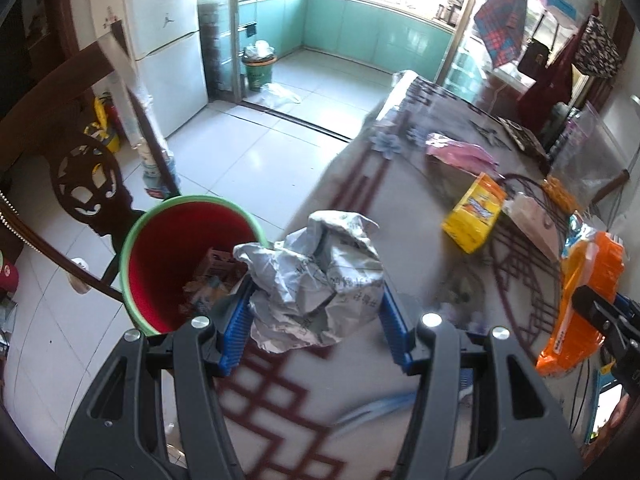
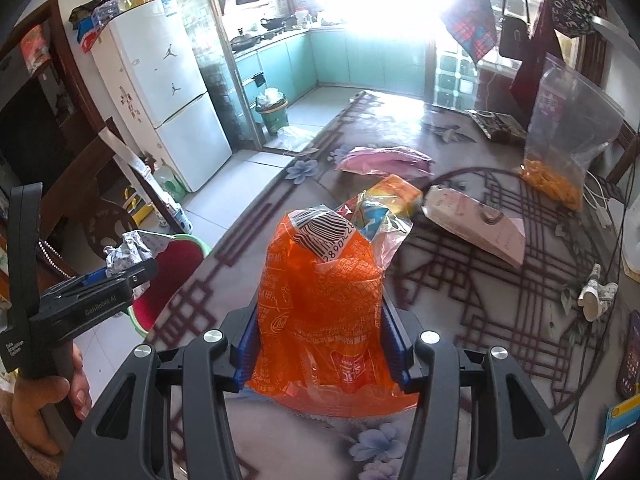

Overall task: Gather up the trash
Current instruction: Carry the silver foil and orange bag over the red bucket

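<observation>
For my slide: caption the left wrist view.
Left gripper holds crumpled paper beside the red bin.

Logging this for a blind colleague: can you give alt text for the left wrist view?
The left gripper clamps a crumpled paper wad at the table edge, beside a red bin on the floor. At right, the right gripper holds an orange wrapper.
</observation>
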`<state>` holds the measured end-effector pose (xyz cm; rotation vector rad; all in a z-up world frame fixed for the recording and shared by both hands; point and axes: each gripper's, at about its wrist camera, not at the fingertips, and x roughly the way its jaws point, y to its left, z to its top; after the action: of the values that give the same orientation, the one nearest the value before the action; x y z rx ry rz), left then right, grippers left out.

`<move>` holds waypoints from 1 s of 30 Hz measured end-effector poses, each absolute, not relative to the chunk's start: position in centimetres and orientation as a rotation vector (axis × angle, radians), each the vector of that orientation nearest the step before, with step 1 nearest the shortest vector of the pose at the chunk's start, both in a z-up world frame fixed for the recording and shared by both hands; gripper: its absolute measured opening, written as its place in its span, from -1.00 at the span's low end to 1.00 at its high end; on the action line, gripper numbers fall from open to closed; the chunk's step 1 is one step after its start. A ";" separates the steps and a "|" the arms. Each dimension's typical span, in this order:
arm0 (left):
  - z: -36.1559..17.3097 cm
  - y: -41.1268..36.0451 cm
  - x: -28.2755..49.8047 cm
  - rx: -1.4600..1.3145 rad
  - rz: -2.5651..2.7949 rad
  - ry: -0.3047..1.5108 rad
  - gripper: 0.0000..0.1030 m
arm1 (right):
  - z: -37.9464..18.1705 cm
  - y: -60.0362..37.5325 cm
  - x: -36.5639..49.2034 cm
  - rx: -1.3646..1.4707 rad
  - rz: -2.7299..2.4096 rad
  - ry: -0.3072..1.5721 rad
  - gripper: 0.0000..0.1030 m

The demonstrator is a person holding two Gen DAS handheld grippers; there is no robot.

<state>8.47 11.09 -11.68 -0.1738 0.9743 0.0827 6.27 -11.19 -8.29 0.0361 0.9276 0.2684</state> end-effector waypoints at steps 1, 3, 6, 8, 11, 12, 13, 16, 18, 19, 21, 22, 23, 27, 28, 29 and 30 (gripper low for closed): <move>-11.7 11.7 8.4 -0.176 0.087 0.973 0.05 | -8.3 -10.5 6.4 0.031 0.274 0.928 -0.03; -11.7 12.8 8.3 -0.179 0.099 0.973 0.05 | -8.2 -9.3 6.5 0.022 0.285 0.929 -0.03; -11.8 14.8 8.2 -0.188 0.115 0.973 0.05 | -8.3 -7.4 6.8 0.007 0.303 0.932 -0.03; -11.8 15.9 8.2 -0.192 0.122 0.974 0.05 | -8.4 -5.9 7.0 -0.002 0.316 0.935 -0.03; -12.0 17.5 8.1 -0.199 0.133 0.976 0.05 | -8.5 -3.9 7.1 -0.017 0.332 0.941 -0.03; -12.1 18.0 8.1 -0.201 0.136 0.978 0.06 | -8.5 -3.3 7.2 -0.022 0.336 0.943 -0.03; -12.2 18.7 8.2 -0.203 0.139 0.982 0.05 | -8.6 -2.7 7.3 -0.026 0.340 0.945 -0.03; -12.4 20.2 8.2 -0.208 0.147 0.986 0.05 | -8.8 -1.0 7.5 -0.039 0.350 0.950 -0.03; -12.6 21.2 8.4 -0.210 0.151 0.988 0.05 | -8.9 0.1 7.7 -0.048 0.354 0.953 -0.03; -12.7 21.6 8.4 -0.211 0.152 0.989 0.05 | -8.9 0.6 7.9 -0.051 0.355 0.954 -0.03; -12.8 22.5 8.6 -0.214 0.155 0.990 0.05 | -9.0 1.4 8.0 -0.055 0.357 0.956 -0.03; -12.9 22.9 8.6 -0.216 0.155 0.991 0.05 | -9.0 1.8 8.2 -0.057 0.358 0.956 -0.03; -12.9 23.2 8.7 -0.218 0.155 0.991 0.05 | -9.1 2.3 8.3 -0.059 0.360 0.958 -0.03; -13.1 24.6 9.1 -0.221 0.156 0.993 0.05 | -9.4 3.8 8.6 -0.062 0.366 0.965 -0.03; -13.2 25.1 9.2 -0.221 0.156 0.994 0.05 | -9.4 4.2 8.6 -0.064 0.367 0.965 -0.03; -13.3 25.4 9.3 -0.222 0.156 0.996 0.05 | -9.5 4.5 8.8 -0.065 0.366 0.966 -0.03; -13.4 25.7 9.5 -0.221 0.156 0.997 0.05 | -9.5 4.8 8.9 -0.065 0.366 0.966 -0.03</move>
<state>9.46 25.69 -13.40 -0.2208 0.9972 0.1556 8.85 4.80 -9.53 -0.0652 0.9661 0.3661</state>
